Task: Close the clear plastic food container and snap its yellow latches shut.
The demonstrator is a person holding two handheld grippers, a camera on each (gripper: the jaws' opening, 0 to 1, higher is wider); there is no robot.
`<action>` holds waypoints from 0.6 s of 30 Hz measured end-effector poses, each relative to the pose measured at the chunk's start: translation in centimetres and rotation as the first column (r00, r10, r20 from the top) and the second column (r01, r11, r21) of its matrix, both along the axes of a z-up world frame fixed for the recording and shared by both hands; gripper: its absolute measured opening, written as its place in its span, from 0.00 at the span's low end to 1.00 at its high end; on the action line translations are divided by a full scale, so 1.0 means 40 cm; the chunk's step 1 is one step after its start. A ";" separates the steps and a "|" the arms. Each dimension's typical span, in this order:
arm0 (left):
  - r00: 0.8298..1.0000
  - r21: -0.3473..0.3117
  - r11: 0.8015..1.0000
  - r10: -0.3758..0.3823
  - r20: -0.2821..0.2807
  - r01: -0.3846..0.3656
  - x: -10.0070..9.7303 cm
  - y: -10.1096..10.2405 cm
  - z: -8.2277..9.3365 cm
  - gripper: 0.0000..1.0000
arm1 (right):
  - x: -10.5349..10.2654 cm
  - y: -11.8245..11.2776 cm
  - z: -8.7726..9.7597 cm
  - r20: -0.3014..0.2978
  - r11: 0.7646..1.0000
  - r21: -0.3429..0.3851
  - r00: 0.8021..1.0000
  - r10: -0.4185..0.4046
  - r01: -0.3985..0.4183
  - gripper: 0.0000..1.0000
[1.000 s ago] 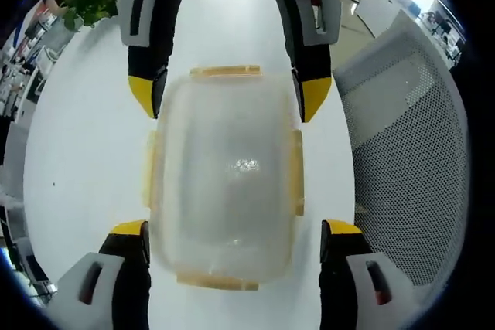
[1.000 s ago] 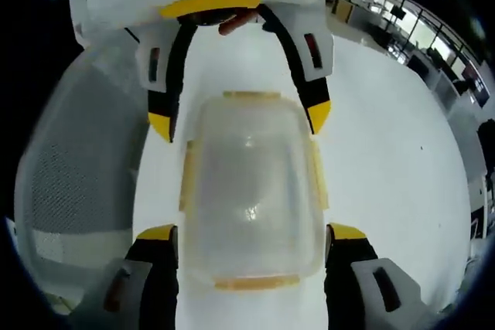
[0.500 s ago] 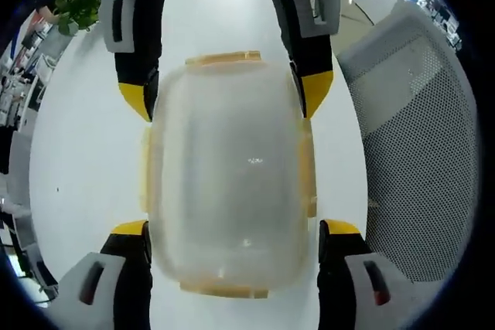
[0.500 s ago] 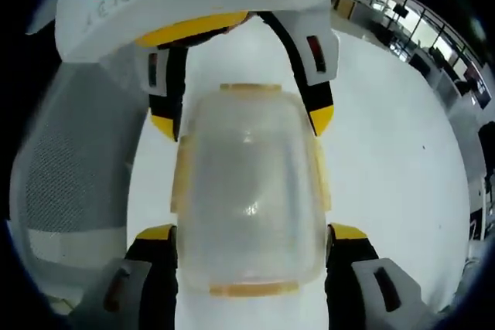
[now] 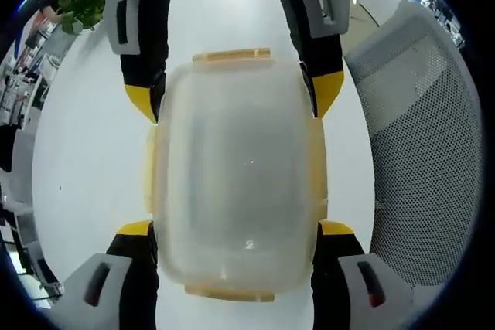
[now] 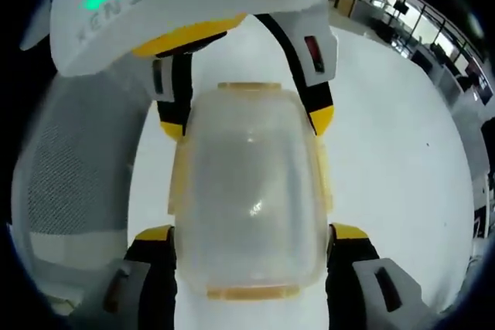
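Observation:
The clear plastic food container point(image 5: 236, 168) point(image 6: 249, 191) lies on the white table point(image 5: 85, 160) with its lid on. Pale yellow latches point(image 5: 232, 55) point(image 6: 253, 292) show at both ends and lie flat along both long sides. My left gripper point(image 5: 236, 229) straddles one end, jaws wide, black-and-yellow fingertips point(image 5: 135, 228) right against the container's sides. From the opposite end my right gripper point(image 6: 251, 232) straddles it the same way. Each gripper faces the other across the lid: right gripper point(image 5: 236, 96), left gripper point(image 6: 246, 124). Whether the fingertips press the side latches I cannot tell.
A grey mesh office chair point(image 5: 418, 152) point(image 6: 69, 175) stands close beside the table edge. A green plant point(image 5: 81, 5) sits at the table's far corner. White tabletop point(image 6: 394, 152) spreads on the side away from the chair, with office desks beyond.
The container looms larger in both views, so both grippers have come closer down over it. The gaps between fingertips and container sides have closed.

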State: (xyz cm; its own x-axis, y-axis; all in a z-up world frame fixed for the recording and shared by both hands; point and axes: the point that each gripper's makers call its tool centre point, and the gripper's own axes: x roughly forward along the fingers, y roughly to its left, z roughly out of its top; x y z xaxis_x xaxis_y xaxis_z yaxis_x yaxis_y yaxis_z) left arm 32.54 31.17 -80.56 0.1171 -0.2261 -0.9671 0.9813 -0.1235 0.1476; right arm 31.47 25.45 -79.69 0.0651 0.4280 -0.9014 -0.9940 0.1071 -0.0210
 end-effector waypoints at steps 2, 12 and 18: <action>1.000 0.007 1.000 0.001 0.001 -0.001 0.000 0.000 0.000 0.82 | 0.000 -0.001 0.000 -0.001 1.000 0.002 1.000 0.000 0.000 0.80; 1.000 -0.002 1.000 0.005 0.002 -0.005 0.004 -0.002 0.002 0.82 | 0.005 0.000 0.002 0.000 1.000 0.026 1.000 -0.004 0.004 0.81; 1.000 -0.004 1.000 0.008 0.005 -0.008 0.005 -0.003 0.002 0.82 | 0.006 0.001 -0.003 -0.006 1.000 0.016 1.000 -0.003 0.003 0.82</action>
